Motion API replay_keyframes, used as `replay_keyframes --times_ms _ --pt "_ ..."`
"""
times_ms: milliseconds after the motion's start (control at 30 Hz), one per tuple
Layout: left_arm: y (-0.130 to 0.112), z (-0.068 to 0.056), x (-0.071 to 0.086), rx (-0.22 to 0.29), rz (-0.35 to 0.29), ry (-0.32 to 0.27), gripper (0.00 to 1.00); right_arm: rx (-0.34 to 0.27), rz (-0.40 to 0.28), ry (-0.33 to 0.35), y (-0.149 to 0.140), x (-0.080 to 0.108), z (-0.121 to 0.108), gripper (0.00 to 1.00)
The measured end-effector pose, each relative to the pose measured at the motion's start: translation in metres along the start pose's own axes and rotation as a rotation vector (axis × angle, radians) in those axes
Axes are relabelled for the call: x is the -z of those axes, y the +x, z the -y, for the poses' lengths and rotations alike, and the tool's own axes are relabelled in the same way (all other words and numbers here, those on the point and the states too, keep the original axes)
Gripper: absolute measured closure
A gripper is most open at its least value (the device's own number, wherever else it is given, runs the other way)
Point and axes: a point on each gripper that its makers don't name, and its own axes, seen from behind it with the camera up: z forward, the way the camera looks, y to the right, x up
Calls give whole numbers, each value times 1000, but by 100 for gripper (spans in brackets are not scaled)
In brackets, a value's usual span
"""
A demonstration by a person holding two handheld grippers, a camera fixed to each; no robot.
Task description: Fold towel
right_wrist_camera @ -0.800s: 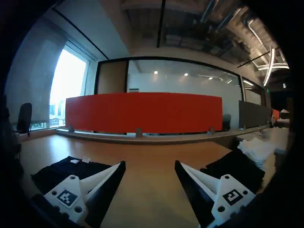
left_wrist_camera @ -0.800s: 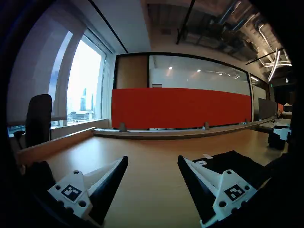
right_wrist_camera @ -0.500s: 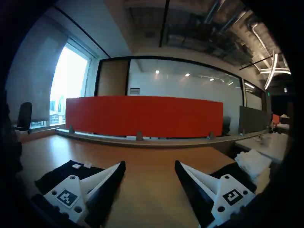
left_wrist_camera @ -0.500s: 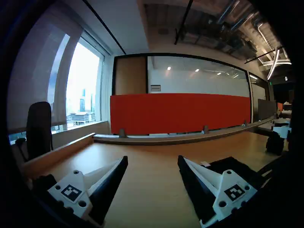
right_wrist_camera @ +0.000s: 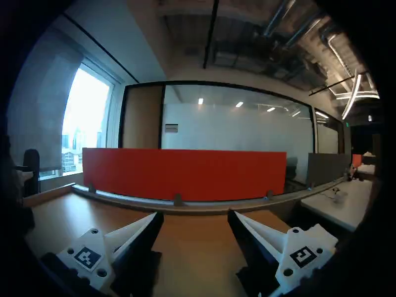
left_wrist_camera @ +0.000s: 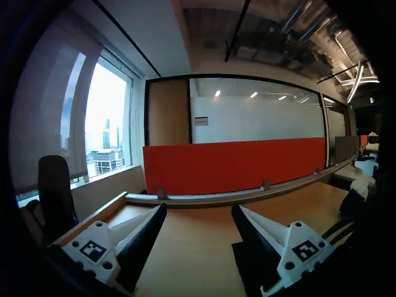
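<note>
My left gripper is open over the wooden table, with nothing between its fingers. A dark edge of a black towel shows low down, just beside its right finger. My right gripper is also open and holds nothing. Small dark patches of black cloth peek out beside its left finger, and another patch lies by the right one. Most of the cloth is hidden under the fingers.
A red divider panel runs along the table's far edge, with a glass wall behind it. A black office chair stands by the window at the left. A white desk lies to the right, and a dark bundle sits at the table's right end.
Both views have tipped upward: the red divider and the table have slid down the frame. The black towels and the white stack have dropped almost out of sight. Both grippers stay open.
</note>
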Motion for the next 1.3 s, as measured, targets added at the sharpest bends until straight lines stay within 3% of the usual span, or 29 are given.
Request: replay_keyframes --times_ms 267,667,1067,1300 --pt "20 -3 -2 -9 35 -20 3 19 38 27 17 -4 7 0" --pt "20 -23 3 -51 135 -160 3 124 124 195 21 4 36 0" --pt "-13 -48 12 -68 272 -316 3 219 282 405 -11 20 69 0" --pt "-44 -65 22 -110 374 -419 3 276 380 514 -33 33 85 0"
